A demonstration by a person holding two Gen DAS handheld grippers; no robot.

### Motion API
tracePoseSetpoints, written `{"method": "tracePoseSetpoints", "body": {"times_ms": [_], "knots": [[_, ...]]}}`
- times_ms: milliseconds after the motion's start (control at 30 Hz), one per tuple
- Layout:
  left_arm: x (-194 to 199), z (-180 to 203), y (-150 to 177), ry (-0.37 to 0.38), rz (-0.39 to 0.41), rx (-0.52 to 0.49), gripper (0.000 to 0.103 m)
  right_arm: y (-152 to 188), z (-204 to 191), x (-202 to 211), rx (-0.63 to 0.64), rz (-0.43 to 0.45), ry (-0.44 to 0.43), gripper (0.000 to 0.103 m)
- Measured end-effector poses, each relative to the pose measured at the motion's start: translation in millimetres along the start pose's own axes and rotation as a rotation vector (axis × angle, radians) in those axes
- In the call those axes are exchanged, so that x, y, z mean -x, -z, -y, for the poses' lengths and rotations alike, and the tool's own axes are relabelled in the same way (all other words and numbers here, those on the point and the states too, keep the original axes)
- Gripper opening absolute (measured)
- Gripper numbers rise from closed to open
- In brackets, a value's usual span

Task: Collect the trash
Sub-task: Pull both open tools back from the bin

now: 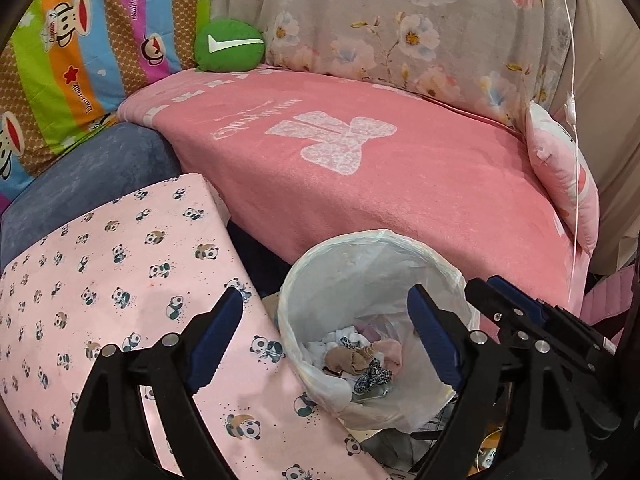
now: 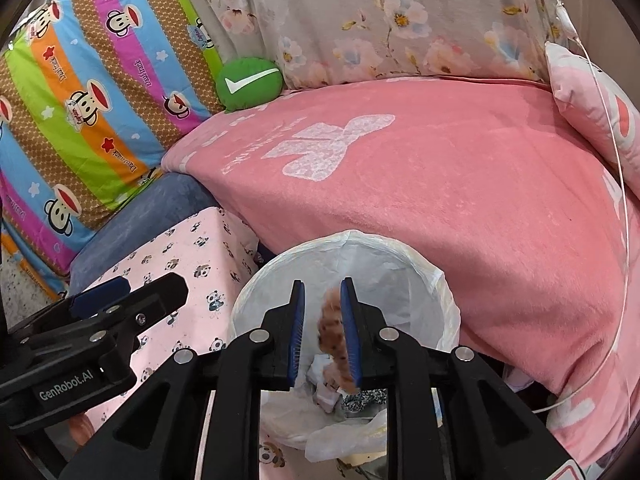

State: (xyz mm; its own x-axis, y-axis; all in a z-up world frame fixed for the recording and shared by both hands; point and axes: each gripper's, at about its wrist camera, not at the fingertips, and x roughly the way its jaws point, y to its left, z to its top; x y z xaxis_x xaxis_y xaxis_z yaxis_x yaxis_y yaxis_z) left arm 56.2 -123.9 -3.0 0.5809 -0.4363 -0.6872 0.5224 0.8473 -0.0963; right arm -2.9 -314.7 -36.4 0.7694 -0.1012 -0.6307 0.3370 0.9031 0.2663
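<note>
A white-lined trash bin (image 1: pixel 320 276) stands on the floor between a pink sofa seat and a panda-print surface; it also shows in the right wrist view (image 2: pixel 400 268). Crumpled trash (image 1: pixel 360 360) lies at its bottom. My left gripper (image 1: pixel 326 312) is open and empty, its fingers either side of the bin's mouth. My right gripper (image 2: pixel 323 296) hovers over the bin with a fuzzy brown scrap (image 2: pixel 334 332) between its fingers, against the right pad; the jaws stand slightly apart. The right gripper also shows in the left wrist view (image 1: pixel 492 284).
A pink blanket (image 1: pixel 380 168) covers the sofa seat behind the bin. A green round cushion (image 1: pixel 228 46), a striped cartoon pillow (image 1: pixel 80 60), a floral pillow (image 1: pixel 400 20) and a pink cushion (image 1: pixel 560 176) sit around it. A panda-print cloth (image 1: pixel 120 300) lies at left. A thin white cord (image 2: pixel 616 160) hangs at right.
</note>
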Motion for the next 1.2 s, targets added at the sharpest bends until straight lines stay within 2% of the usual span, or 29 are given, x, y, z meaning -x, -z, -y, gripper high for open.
{"method": "tracePoseSetpoints", "body": {"times_ms": [200,300,500,667,900,967,1033,1200], "knots": [[7,-11,6,-0.053,0.013,0.018,0.086,1,-7,5,0.022,-0.010,-0.013,0.030],[11,-13,10,-0.078,0.020,0.012,0.088,1,-12,9,0.031,-0.017,-0.016,0.036],[16,-19,19,-0.112,0.020,0.016,0.091,8,-25,22,0.068,-0.018,0.008,0.043],[17,-25,24,-0.131,0.011,0.034,0.093,13,-34,27,0.105,-0.015,0.050,0.061],[17,-29,28,-0.163,0.000,0.030,0.095,15,-42,28,0.158,-0.052,0.108,0.075],[15,-30,29,-0.171,-0.013,0.031,0.095,15,-43,28,0.172,-0.071,0.123,0.083],[13,-32,30,-0.169,-0.031,0.037,0.095,16,-41,28,0.177,-0.082,0.122,0.086],[8,-31,34,-0.181,-0.073,0.028,0.095,21,-39,24,0.200,-0.103,0.146,0.087]]}}
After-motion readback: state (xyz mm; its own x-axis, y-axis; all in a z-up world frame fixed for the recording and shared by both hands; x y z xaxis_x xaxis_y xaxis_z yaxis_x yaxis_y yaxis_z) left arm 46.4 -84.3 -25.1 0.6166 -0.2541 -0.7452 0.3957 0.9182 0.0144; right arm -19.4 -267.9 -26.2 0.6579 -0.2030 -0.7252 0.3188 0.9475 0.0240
